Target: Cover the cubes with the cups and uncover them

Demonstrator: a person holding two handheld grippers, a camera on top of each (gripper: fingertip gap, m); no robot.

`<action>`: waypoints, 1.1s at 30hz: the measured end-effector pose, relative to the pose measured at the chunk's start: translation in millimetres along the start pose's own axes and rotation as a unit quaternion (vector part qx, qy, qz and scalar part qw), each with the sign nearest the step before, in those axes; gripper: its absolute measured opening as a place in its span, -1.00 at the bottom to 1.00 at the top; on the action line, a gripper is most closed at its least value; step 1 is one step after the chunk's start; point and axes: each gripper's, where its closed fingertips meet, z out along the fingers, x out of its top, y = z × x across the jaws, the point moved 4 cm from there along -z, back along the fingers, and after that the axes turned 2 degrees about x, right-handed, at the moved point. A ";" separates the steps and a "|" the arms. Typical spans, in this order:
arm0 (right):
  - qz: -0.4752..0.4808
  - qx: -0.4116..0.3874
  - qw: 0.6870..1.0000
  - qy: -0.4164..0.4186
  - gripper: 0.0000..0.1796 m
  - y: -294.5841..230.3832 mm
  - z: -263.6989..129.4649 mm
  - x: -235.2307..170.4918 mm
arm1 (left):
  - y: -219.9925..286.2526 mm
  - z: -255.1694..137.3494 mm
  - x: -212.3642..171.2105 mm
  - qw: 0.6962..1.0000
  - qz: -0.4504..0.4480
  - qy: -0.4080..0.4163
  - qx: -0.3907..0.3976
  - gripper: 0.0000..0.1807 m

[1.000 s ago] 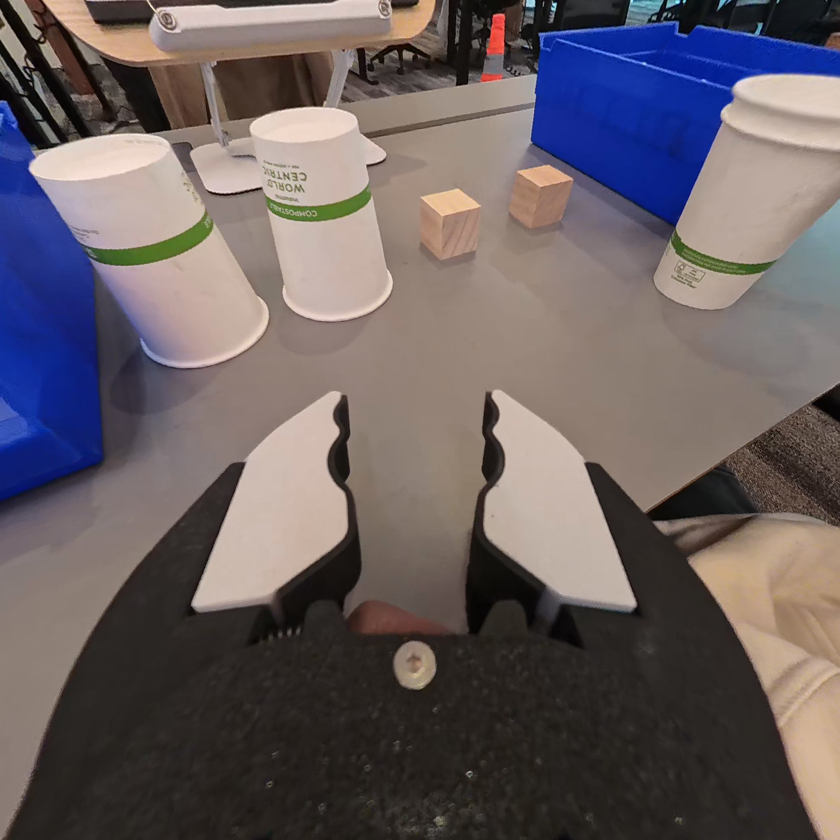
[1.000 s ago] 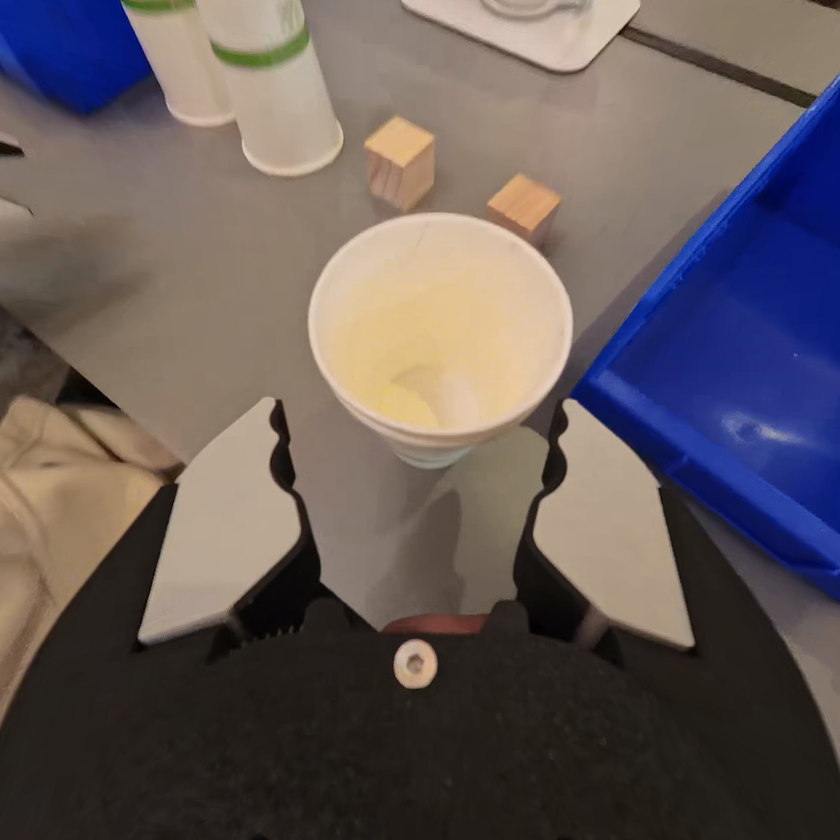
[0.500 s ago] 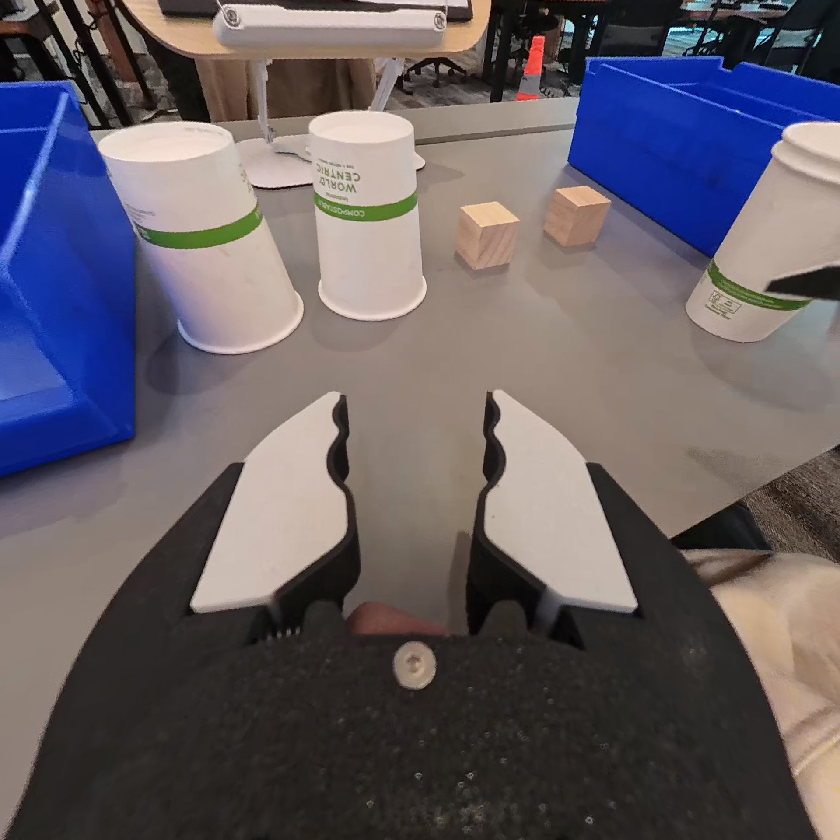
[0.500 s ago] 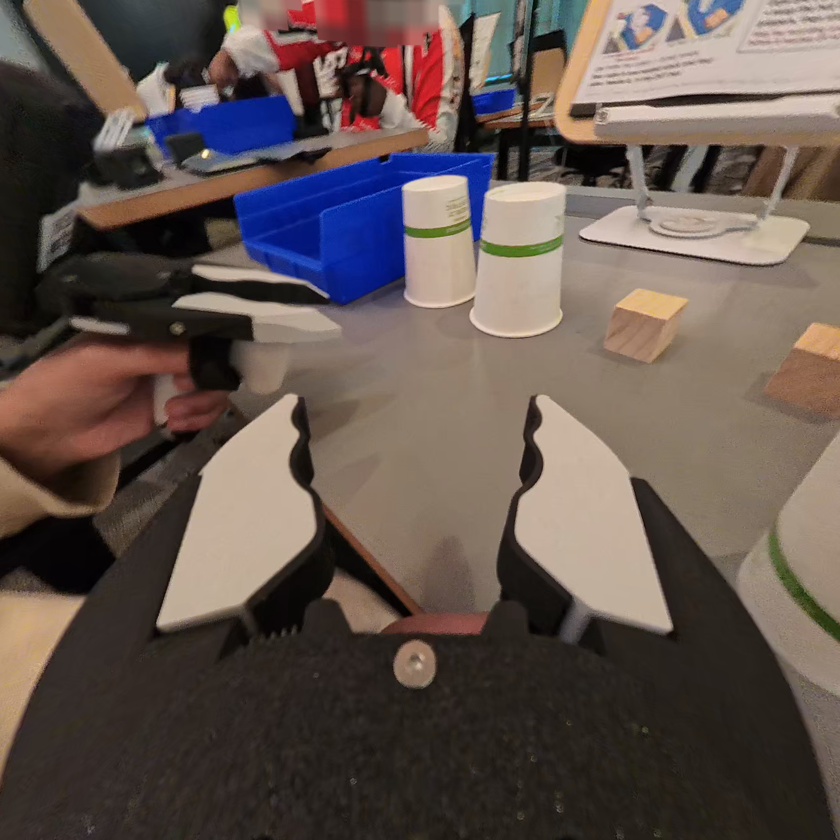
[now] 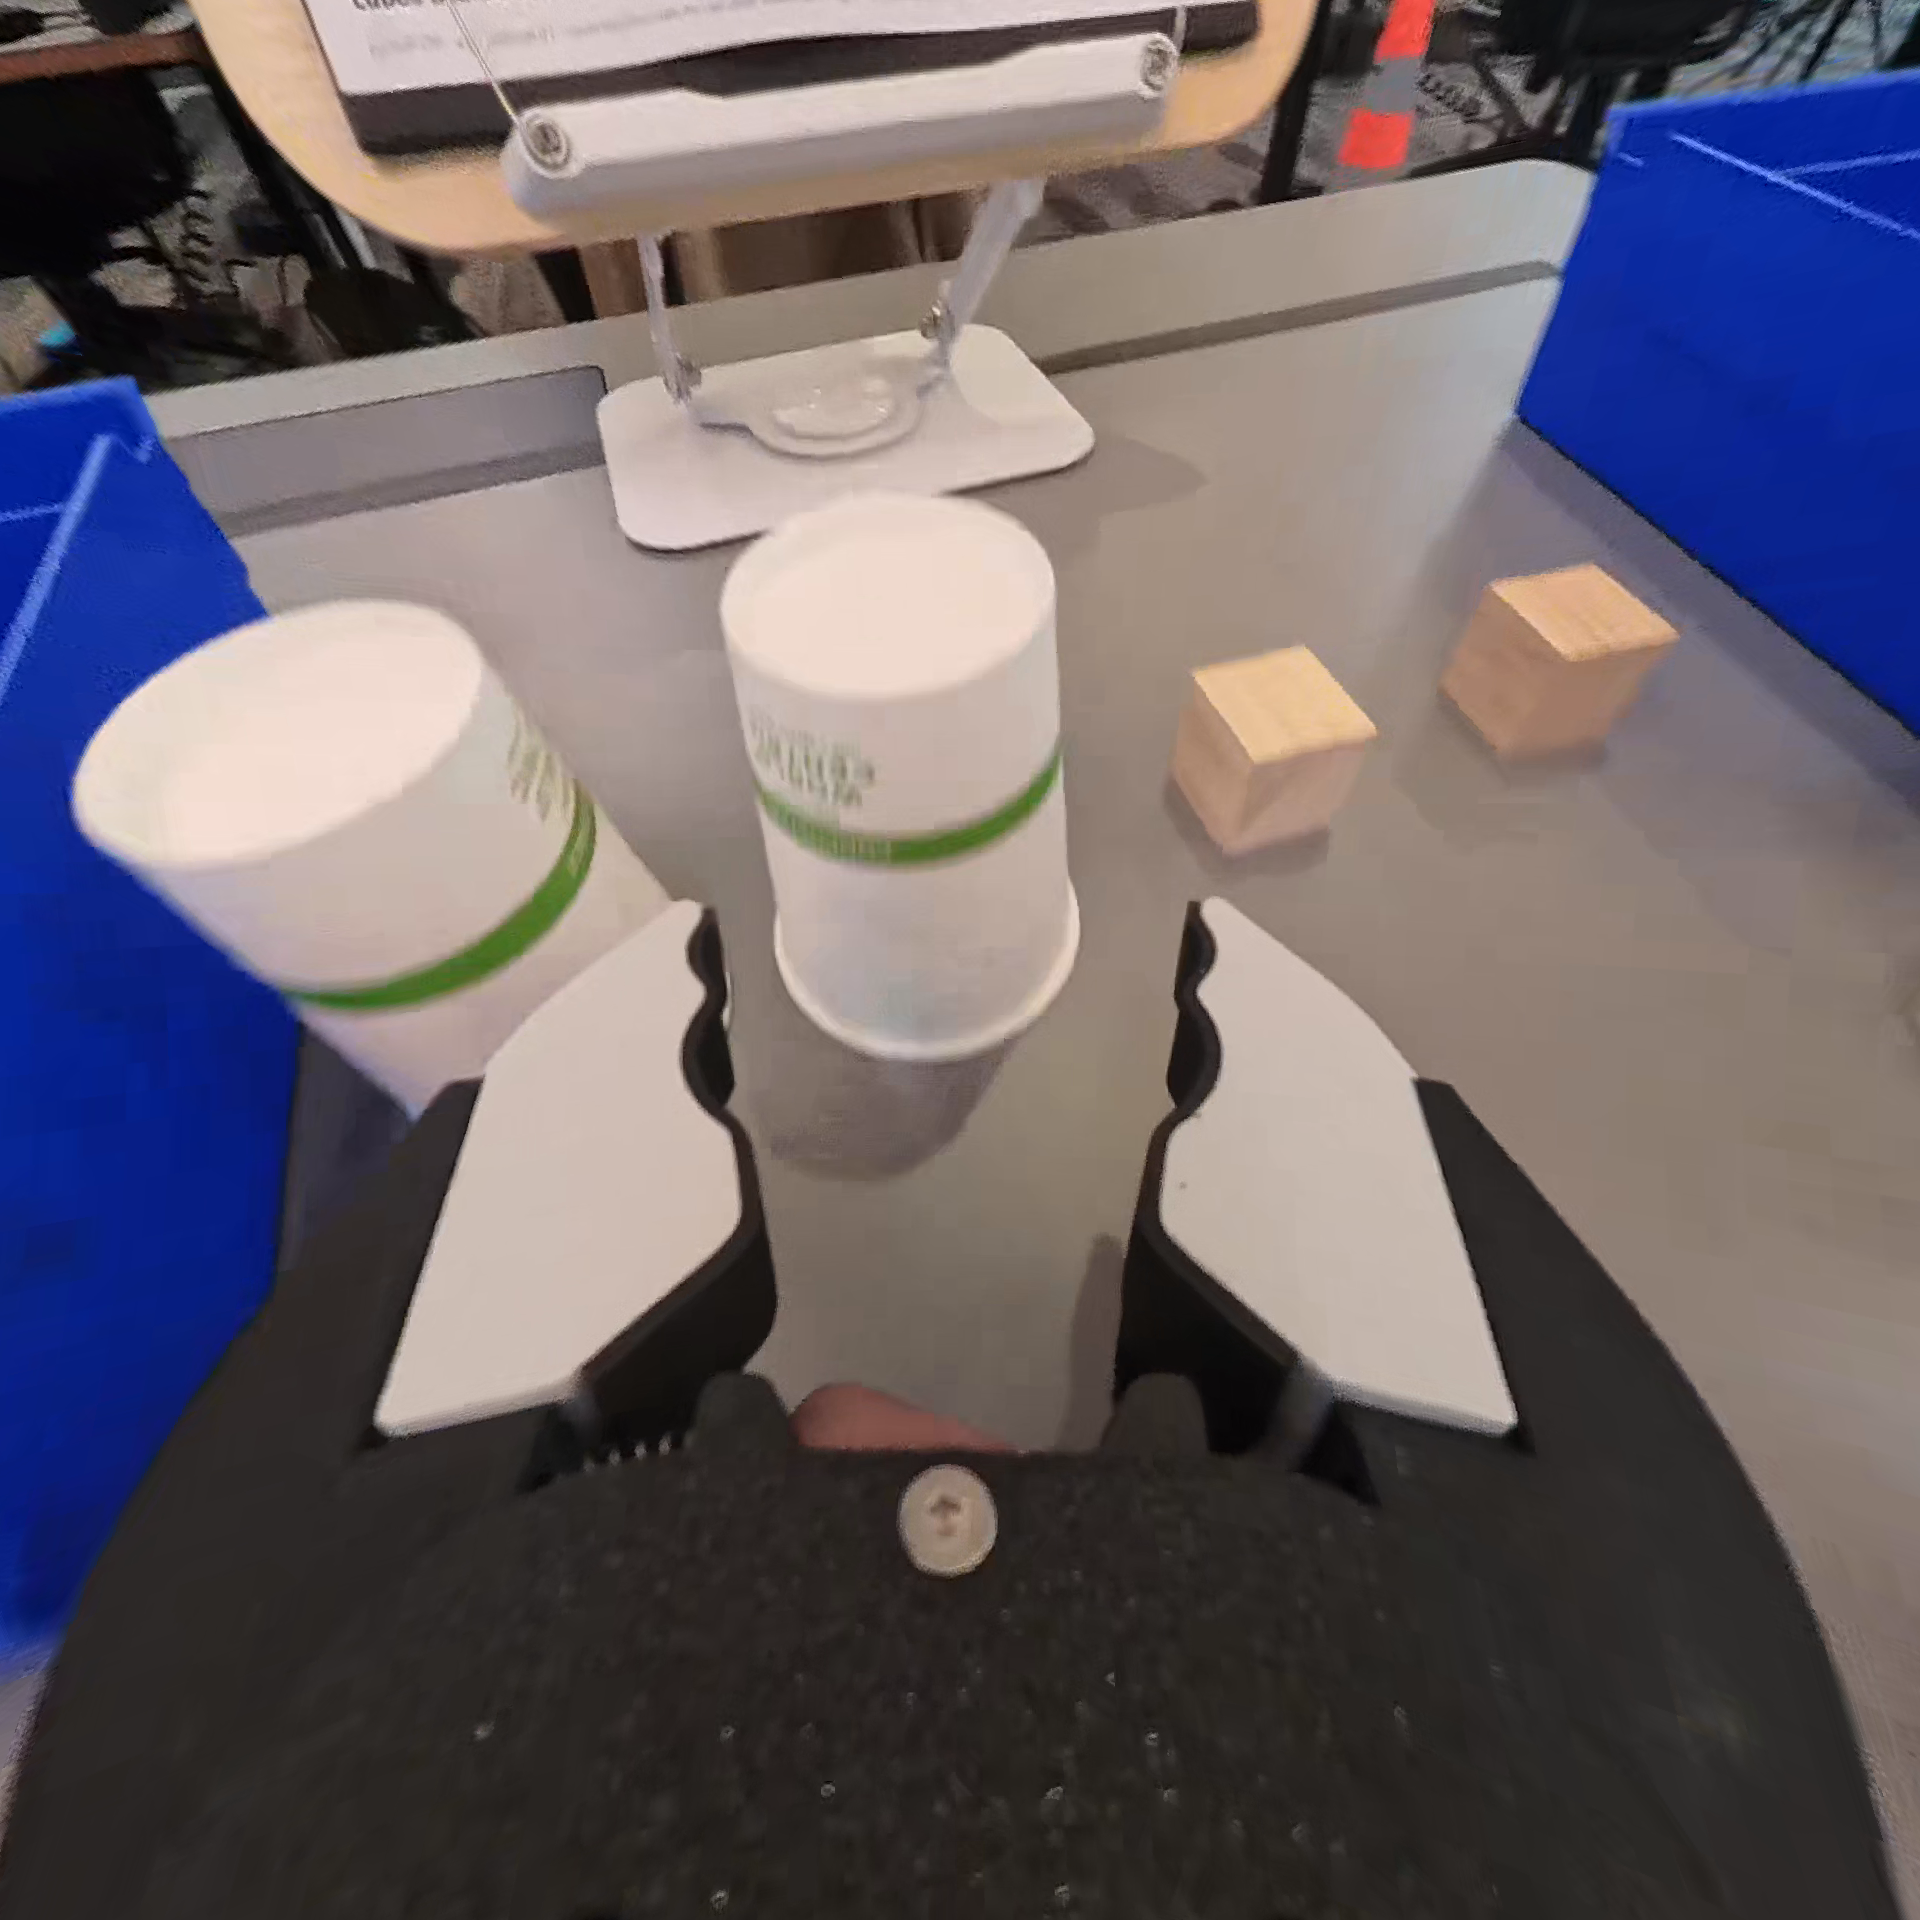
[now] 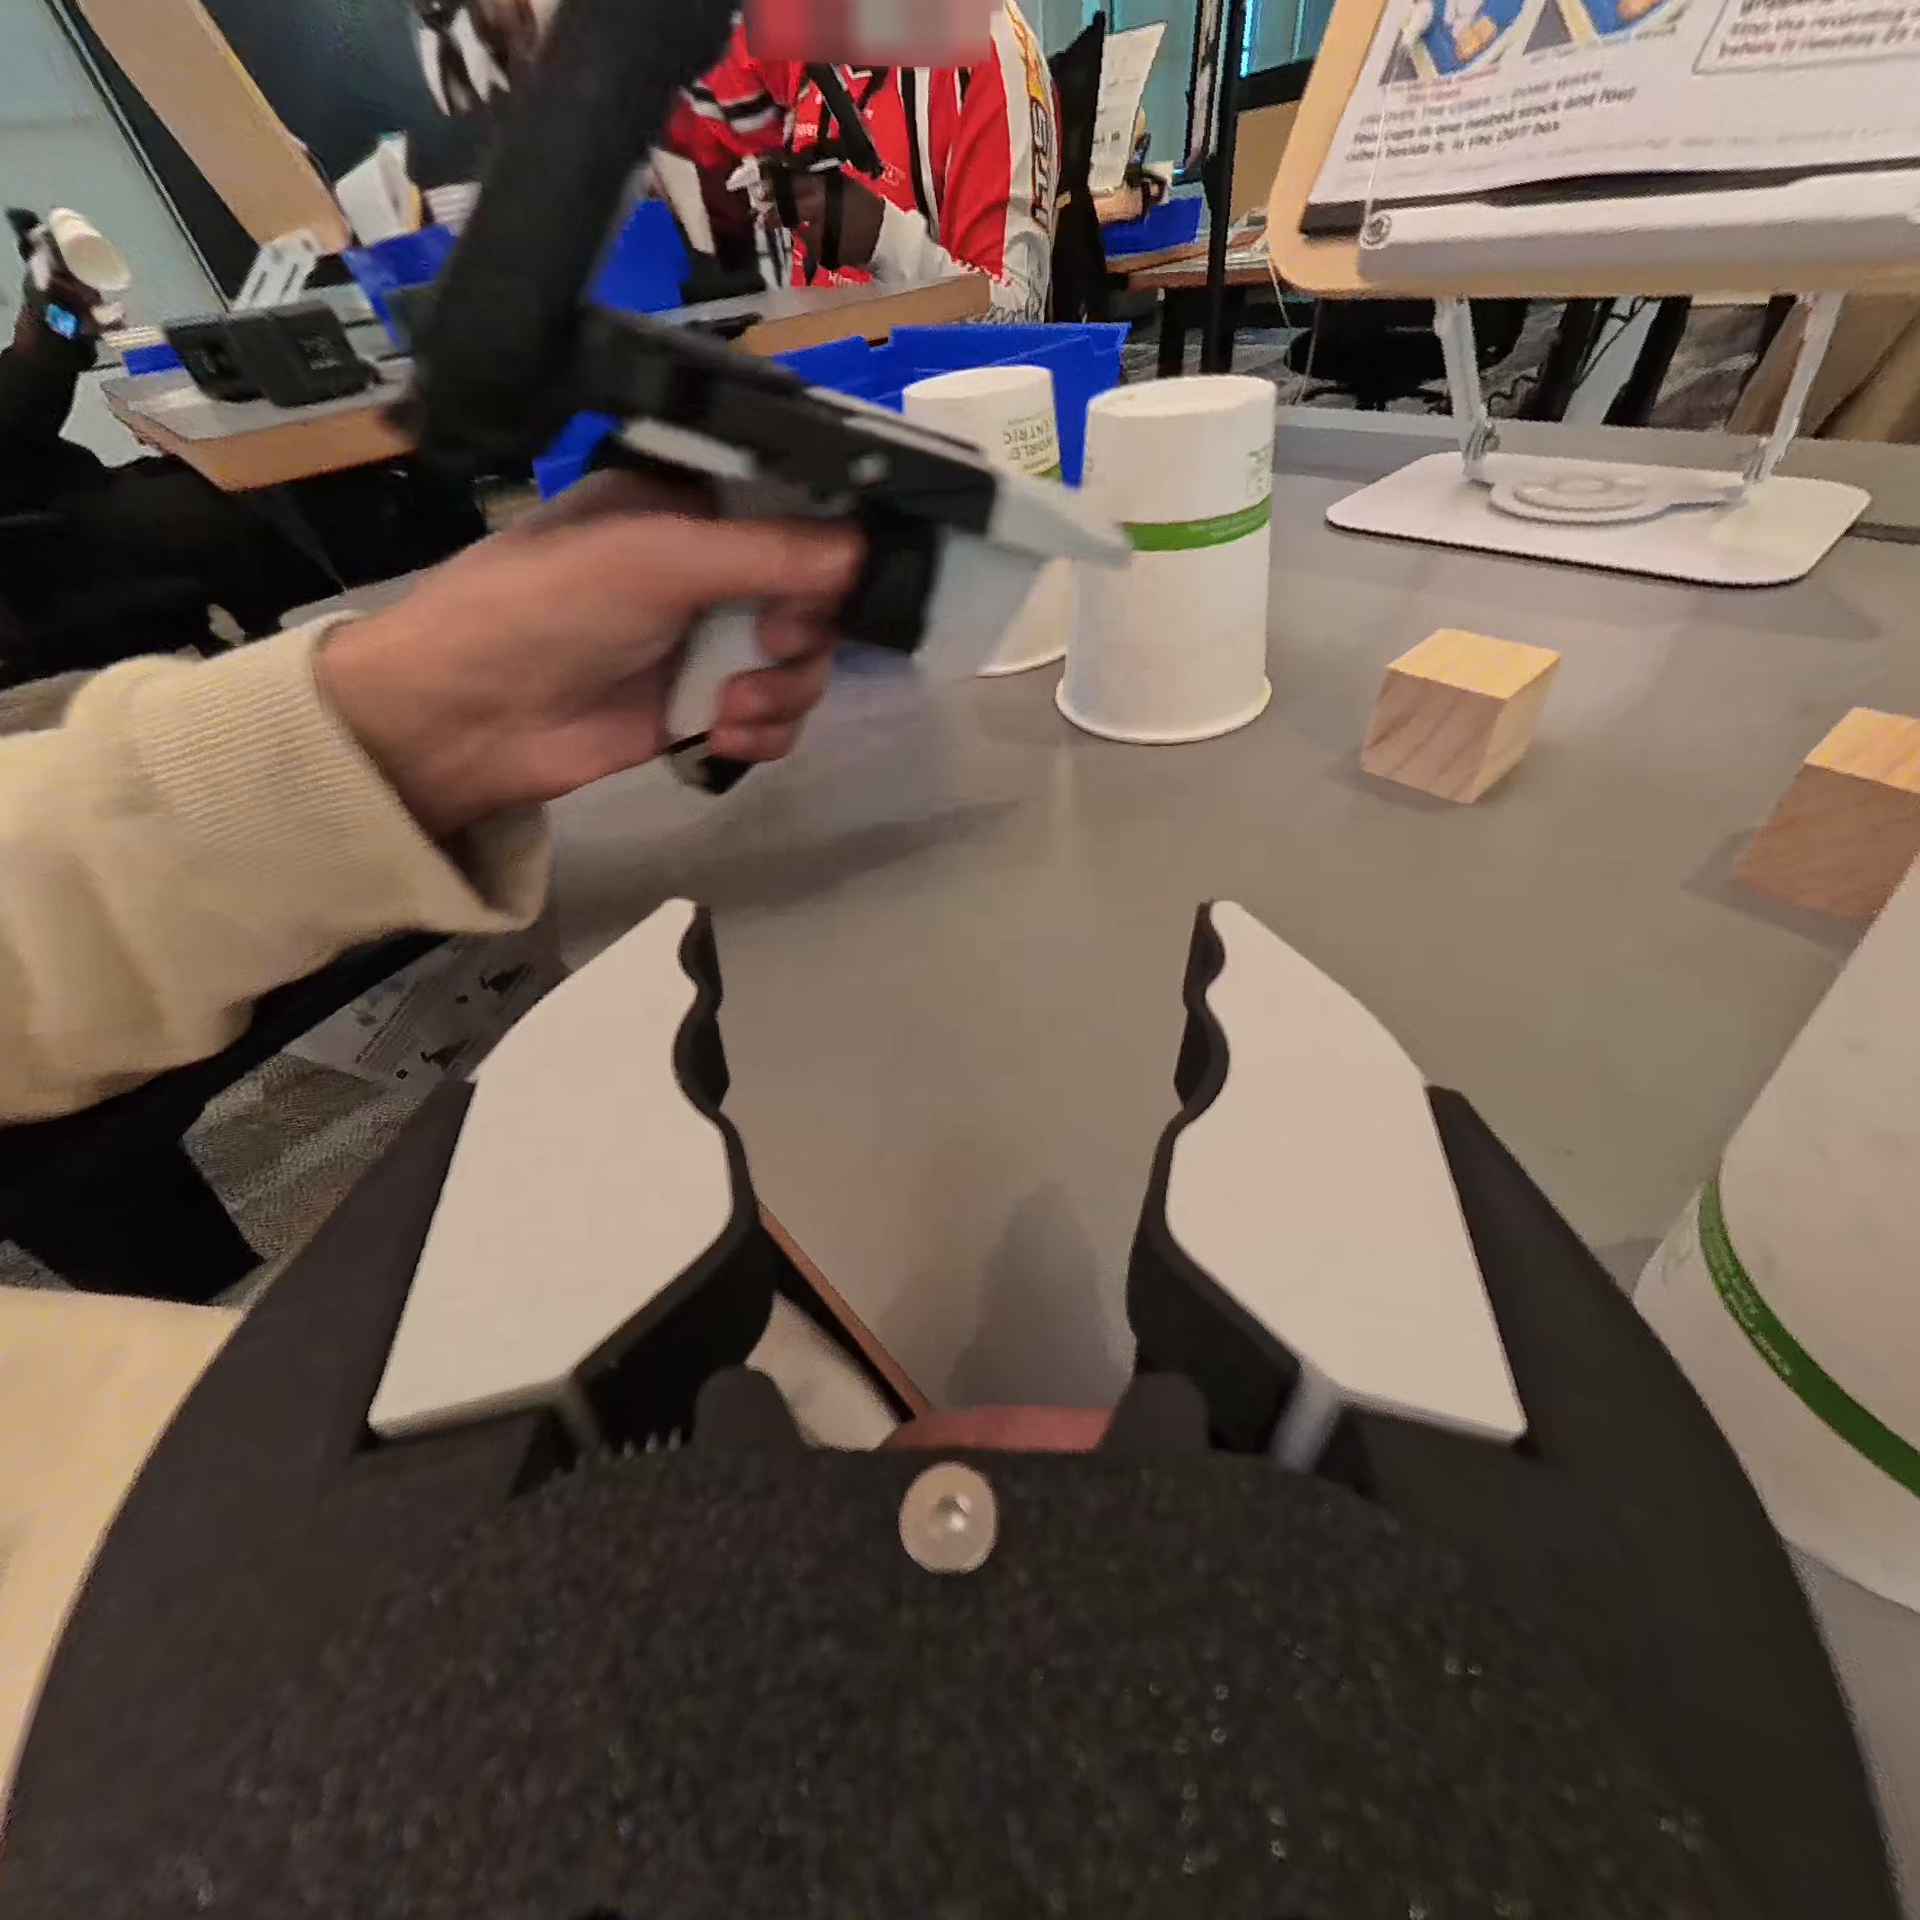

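Observation:
Two white paper cups with green bands stand upside down on the grey table: a middle cup [image 5: 904, 769] and a left cup [image 5: 343, 831]. Two wooden cubes [image 5: 1273, 743] [image 5: 1553, 655] sit uncovered to their right. My left gripper [image 5: 945, 987] is open and empty, just short of the middle cup's base. My right gripper [image 6: 951, 987] is open and empty, low over the table's front edge. A third white cup [image 6: 1818, 1247] stands at its right. The right wrist view also shows the left gripper [image 6: 1049, 530] held by a hand, the middle cup [image 6: 1174, 582] and both cubes [image 6: 1455, 712] [image 6: 1839, 821].
Blue bins stand at the left [image 5: 94, 935] and right [image 5: 1745, 416] of the table. A white stand [image 5: 842, 436] holding a board is at the back. People work at other tables [image 6: 831, 301] behind.
My left gripper moved forward toward the two upside-down cups and opened wider. My right gripper swung from above the third cup to low beside it, leaving that cup at its right.

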 end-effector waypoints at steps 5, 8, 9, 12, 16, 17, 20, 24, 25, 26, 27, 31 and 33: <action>0.022 0.026 0.999 -0.015 -0.05 -2.8 2.8 -7.6 | -3.5 42.5 19.2 0.998 -0.029 0.005 0.062 -0.05; 0.052 0.040 0.998 -0.019 -0.05 -1.6 3.0 -9.7 | -5.8 56.7 22.2 0.995 -0.049 0.005 0.085 -0.05; 0.059 0.041 0.997 -0.018 -0.05 -0.4 2.3 -9.2 | -6.2 60.7 24.4 0.995 -0.051 0.008 0.089 -0.07; 0.066 0.039 0.997 -0.015 -0.07 2.4 0.8 -7.6 | -7.2 67.8 26.8 0.995 -0.052 -0.004 0.090 -0.14; 0.060 0.036 0.997 -0.016 -0.07 4.5 1.3 -8.5 | -9.4 51.5 33.6 0.998 -0.037 0.009 0.055 -0.15; 0.060 0.037 0.997 -0.016 -0.07 4.7 1.4 -8.3 | -10.0 40.7 40.2 0.998 -0.030 0.031 0.036 -0.15; 0.059 0.036 0.998 -0.010 -0.07 6.2 0.7 -6.7 | -23.8 -0.9 65.0 0.995 -0.013 0.101 -0.007 -0.15; 0.072 0.050 0.996 0.028 -0.10 6.5 -2.2 9.5 | -51.1 -61.3 99.3 0.970 -0.080 0.180 -0.142 -0.15; 0.084 0.066 0.993 0.053 -0.16 3.3 -4.1 18.7 | -56.0 -77.2 107.4 0.953 -0.112 0.201 -0.197 -0.15; 0.098 0.089 0.988 0.077 -0.26 -1.4 -6.0 28.8 | -58.1 -91.9 113.6 0.932 -0.138 0.215 -0.257 -0.15; 0.116 0.119 0.981 0.102 -0.37 -7.7 -7.8 39.7 | -58.2 -104.8 117.7 0.910 -0.157 0.223 -0.311 -0.15; 0.225 0.240 0.927 0.182 -0.42 -28.9 -9.1 87.3 | -37.5 -138.8 115.9 0.842 -0.167 0.260 -0.443 -0.15; 0.287 0.297 0.888 0.202 -0.38 -36.3 -4.9 107.5 | -21.5 -145.0 110.4 0.817 -0.176 0.269 -0.478 -0.15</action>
